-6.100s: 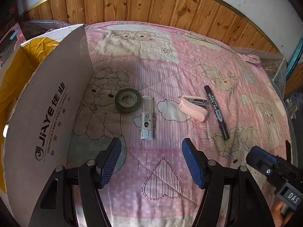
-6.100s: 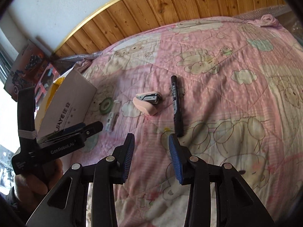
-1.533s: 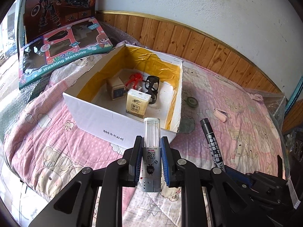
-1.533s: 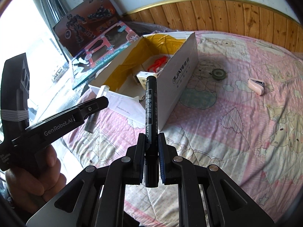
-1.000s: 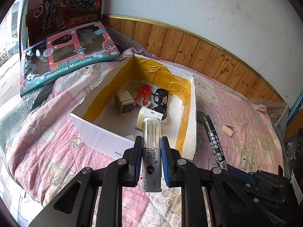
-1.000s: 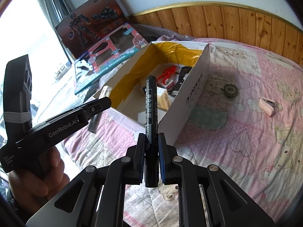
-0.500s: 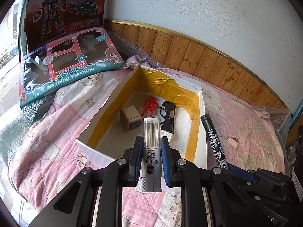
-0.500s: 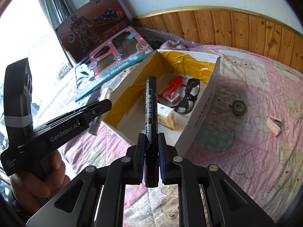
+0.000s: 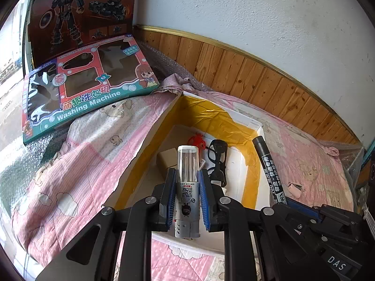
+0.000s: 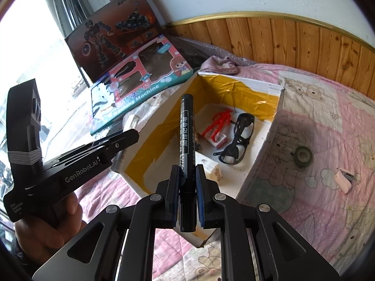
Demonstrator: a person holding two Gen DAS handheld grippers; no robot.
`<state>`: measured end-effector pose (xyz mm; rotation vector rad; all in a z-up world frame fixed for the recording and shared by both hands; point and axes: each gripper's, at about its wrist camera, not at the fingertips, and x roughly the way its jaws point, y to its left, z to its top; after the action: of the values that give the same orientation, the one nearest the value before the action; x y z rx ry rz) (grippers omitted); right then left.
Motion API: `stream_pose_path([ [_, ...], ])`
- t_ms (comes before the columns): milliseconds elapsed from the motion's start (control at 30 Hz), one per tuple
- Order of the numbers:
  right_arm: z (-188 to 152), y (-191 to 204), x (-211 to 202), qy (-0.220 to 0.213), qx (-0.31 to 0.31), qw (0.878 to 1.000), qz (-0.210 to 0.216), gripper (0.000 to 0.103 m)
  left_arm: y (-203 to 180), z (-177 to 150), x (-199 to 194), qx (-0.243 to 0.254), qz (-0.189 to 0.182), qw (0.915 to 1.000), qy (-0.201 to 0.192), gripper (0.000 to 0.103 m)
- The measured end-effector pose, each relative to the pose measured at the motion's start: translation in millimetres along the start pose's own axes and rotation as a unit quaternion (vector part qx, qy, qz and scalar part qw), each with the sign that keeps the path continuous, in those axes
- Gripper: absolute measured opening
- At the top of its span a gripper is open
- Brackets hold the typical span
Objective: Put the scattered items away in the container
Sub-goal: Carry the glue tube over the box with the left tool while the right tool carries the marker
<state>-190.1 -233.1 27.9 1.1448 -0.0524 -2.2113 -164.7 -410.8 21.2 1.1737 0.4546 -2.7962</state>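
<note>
Above the open cardboard box on the bed, the left claw clamps a clear-capped tube; the right claw clamps a black marker.

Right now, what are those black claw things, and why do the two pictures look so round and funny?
They are two grabbers, each held by a person's hand. Each has a tiny wide-eyed camera looking along its fingers, which bends the picture round. One picture comes from the left gripper, pinching a clear tube. The other comes from the right gripper, pinching a black marker. Both hang over an open box on a pink quilt. Inside lie glasses and a red toy. Still out on the quilt: a tape roll and a pink stapler.
</note>
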Motion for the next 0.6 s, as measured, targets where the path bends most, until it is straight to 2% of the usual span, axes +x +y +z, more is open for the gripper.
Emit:
stream_pose_path([
  [267, 23.7, -8.2, 20.7, 0.007, 0.007, 1.0, -0.003, 0.013, 2.3, 9.5, 24.8, 0.002, 0.001, 0.9999, 0.017, 0.02],
  [600, 58.0, -16.2, 55.9, 0.031, 0.001, 0.999, -0.012, 0.013, 5.1, -1.0, 54.9, 0.005, -0.01, 0.9978, 0.066, 0.02],
])
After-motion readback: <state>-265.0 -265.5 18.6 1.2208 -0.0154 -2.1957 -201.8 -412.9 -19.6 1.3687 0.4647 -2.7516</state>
